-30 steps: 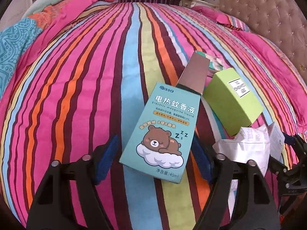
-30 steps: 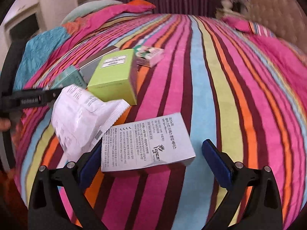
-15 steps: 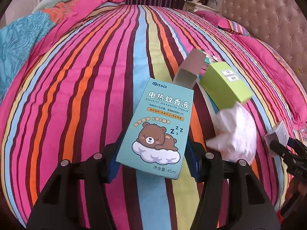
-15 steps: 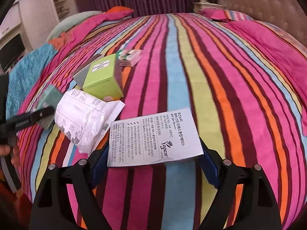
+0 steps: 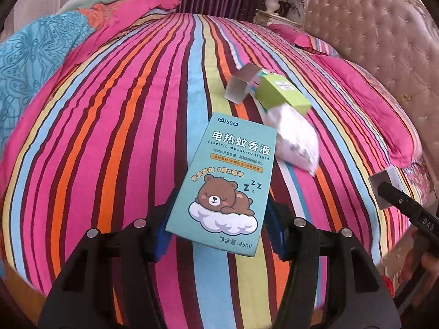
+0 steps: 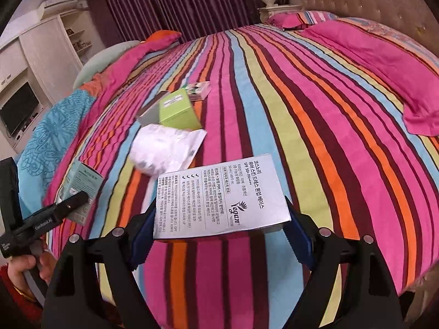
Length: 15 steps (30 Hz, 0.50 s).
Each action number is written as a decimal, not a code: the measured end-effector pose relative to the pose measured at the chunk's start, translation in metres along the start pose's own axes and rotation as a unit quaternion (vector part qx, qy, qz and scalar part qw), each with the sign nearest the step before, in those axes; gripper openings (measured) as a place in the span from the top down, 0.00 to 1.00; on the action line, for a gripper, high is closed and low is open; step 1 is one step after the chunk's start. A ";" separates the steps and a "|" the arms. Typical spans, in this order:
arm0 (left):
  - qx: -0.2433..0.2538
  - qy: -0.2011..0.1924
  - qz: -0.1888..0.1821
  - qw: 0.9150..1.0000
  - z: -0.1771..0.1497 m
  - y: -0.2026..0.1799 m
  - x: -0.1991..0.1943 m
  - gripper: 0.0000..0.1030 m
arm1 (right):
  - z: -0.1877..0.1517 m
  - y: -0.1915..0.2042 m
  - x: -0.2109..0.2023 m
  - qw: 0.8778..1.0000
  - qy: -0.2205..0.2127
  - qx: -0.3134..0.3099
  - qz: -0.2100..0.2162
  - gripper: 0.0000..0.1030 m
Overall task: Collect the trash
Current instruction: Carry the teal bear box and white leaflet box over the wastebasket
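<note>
My left gripper (image 5: 218, 227) is shut on a teal mosquito-liquid box (image 5: 227, 181) with a sleeping bear on it, held above the striped bed. My right gripper (image 6: 219, 227) is shut on a silver box (image 6: 219, 194) printed with Korean text, also lifted. On the bedspread lie a crumpled white wrapper (image 5: 296, 137) (image 6: 164, 150), a lime green box (image 5: 282, 96) (image 6: 178, 109), a grey open carton (image 5: 241, 86) and a small green-and-white packet (image 6: 199, 90). Each gripper shows in the other's view, the left one with its teal box (image 6: 82, 189), the right one with its silver box (image 5: 384, 189).
The striped bedspread (image 5: 123, 109) covers a large bed with a tufted headboard (image 5: 384, 41) on the right. Pink pillows (image 6: 384, 68) lie near the headboard. A blue patterned quilt (image 5: 30, 63) is bunched at the left. A wardrobe and a TV (image 6: 19, 109) stand beyond.
Both grippers closed on their boxes and lifted them back from the bed. The remaining trash now lies farther away.
</note>
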<state>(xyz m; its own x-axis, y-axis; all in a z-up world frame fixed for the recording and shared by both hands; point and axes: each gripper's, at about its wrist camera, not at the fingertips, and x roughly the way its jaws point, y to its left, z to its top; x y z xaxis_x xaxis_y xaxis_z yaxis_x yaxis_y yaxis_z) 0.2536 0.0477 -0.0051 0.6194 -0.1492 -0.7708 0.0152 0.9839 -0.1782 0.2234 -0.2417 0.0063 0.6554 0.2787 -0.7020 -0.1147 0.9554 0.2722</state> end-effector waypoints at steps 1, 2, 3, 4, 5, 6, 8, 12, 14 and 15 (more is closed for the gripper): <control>0.001 0.000 -0.001 1.000 -0.007 -0.001 -0.006 0.45 | -0.003 0.002 -0.004 1.000 -0.001 0.001 0.003 0.24; 0.002 0.000 -0.003 1.000 -0.012 -0.002 -0.010 0.45 | -0.007 0.003 -0.010 1.000 -0.002 0.003 0.008 0.24; 0.002 0.000 -0.004 1.000 -0.018 -0.004 -0.015 0.45 | -0.011 0.005 -0.015 1.000 -0.003 0.005 0.012 0.24; 0.005 0.000 -0.006 1.000 -0.025 -0.006 -0.020 0.45 | -0.014 0.008 -0.020 1.000 -0.005 0.006 0.013 0.24; 0.007 0.000 -0.007 1.000 -0.030 -0.007 -0.025 0.45 | -0.019 0.009 -0.024 1.000 -0.006 0.007 0.014 0.24; 0.007 0.002 -0.009 1.000 -0.036 -0.008 -0.028 0.45 | -0.023 0.011 -0.029 1.000 -0.008 0.008 0.015 0.24; 0.008 0.005 -0.012 1.000 -0.049 -0.009 -0.035 0.45 | -0.031 0.014 -0.039 1.000 -0.015 0.010 0.010 0.24; 0.008 0.011 -0.008 1.000 -0.069 -0.005 -0.046 0.45 | -0.044 0.011 -0.051 1.000 -0.021 0.020 -0.003 0.24; 0.013 0.011 -0.006 1.000 -0.079 -0.005 -0.055 0.45 | -0.049 0.010 -0.055 0.999 -0.019 0.028 -0.003 0.24; 0.016 0.010 -0.006 1.000 -0.083 -0.005 -0.059 0.45 | -0.053 0.010 -0.059 0.999 -0.018 0.029 -0.004 0.24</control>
<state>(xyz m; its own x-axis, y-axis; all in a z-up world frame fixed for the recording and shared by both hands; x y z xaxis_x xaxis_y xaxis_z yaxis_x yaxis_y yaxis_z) 0.1516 0.0438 -0.0099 0.6040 -0.1620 -0.7803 0.0468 0.9846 -0.1682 0.1441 -0.2431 0.0155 0.6828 0.2671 -0.6800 -0.0674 0.9499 0.3054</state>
